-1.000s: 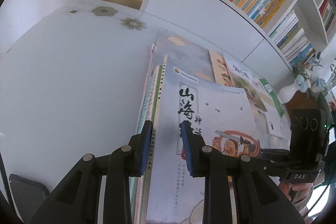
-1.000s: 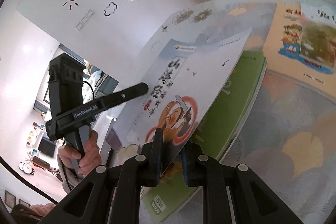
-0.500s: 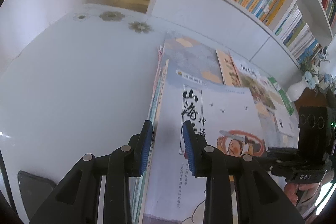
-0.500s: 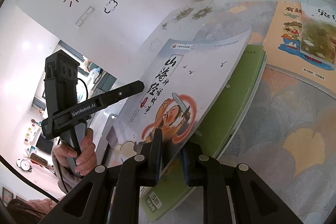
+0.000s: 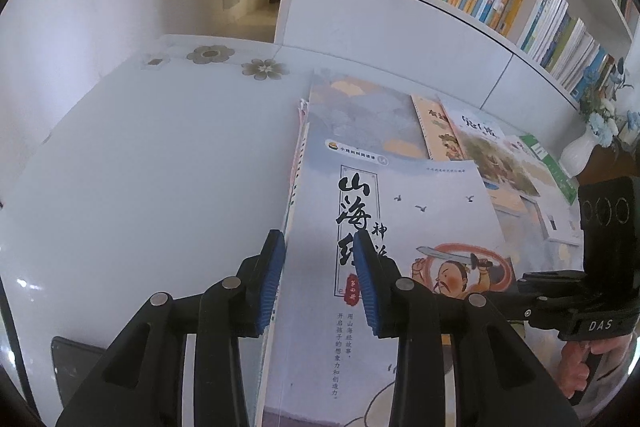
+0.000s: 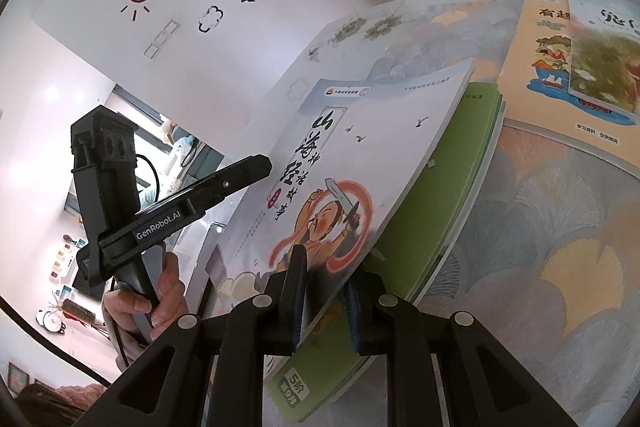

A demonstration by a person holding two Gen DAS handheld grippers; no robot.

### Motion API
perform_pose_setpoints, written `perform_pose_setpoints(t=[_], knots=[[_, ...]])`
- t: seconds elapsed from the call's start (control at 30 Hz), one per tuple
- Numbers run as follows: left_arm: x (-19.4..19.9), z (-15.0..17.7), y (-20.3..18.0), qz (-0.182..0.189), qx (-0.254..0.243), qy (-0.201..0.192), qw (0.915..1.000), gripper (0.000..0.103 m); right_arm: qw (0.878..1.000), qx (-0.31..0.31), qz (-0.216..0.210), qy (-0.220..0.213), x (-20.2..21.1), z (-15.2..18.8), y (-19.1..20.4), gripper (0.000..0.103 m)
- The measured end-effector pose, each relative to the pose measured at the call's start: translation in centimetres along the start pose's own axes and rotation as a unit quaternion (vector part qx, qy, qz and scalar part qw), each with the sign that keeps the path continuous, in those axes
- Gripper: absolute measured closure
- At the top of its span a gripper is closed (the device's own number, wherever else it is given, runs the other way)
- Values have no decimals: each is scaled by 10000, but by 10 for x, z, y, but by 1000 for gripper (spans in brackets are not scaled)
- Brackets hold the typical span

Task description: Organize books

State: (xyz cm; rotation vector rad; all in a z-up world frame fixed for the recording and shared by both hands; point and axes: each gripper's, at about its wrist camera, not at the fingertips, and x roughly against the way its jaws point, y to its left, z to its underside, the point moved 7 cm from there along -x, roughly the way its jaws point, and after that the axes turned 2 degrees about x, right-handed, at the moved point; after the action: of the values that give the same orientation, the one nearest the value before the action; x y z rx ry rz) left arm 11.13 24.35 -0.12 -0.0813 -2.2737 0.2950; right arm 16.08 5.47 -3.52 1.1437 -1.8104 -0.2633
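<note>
Book (image 6: pixel 360 163) edge pinched in right jaws, tilted

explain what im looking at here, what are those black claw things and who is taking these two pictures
No robot: a person holds a hand tool in each hand, each with two fingers and a camera looking along them. One picture is from the left gripper, the other from the right gripper. The right one pinches the pale storybook by its edge, lifting it off a green book. The left one is opening, astride that book's spine edge, not squeezing it. More books lie on a patterned mat on the white table.
</note>
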Motion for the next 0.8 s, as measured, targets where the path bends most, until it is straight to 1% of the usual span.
perform_pose_setpoints(t=[0.1,0.2,0.3,0.5,0.57,0.63,0.7,0.8], knots=[[1,0,0,-5,11,-25,10000,71,9999,-106,-49,2,0,-1,-2,86],[3,0,0,6,28,-48,10000,71,10000,-76,-12,-12,1,0,-2,86],[6,0,-6,49,-92,-89,9999,69,10000,-46,44,-19,1,0,-1,85],[-4,8,-21,87,-377,120,9992,69,9999,-128,11,-7,1,-1,-1,84],[-5,10,-26,-68,-563,112,9983,69,9998,-189,-45,-19,2,-2,-1,80],[-5,11,-28,-182,-671,103,9975,68,9992,-332,-202,-62,3,-2,0,69],[-5,12,-29,-241,-726,89,9970,67,9991,-371,-189,-40,5,-3,0,66],[-5,12,-29,-240,-733,75,9970,66,9996,-284,78,7,9,-4,0,65]])
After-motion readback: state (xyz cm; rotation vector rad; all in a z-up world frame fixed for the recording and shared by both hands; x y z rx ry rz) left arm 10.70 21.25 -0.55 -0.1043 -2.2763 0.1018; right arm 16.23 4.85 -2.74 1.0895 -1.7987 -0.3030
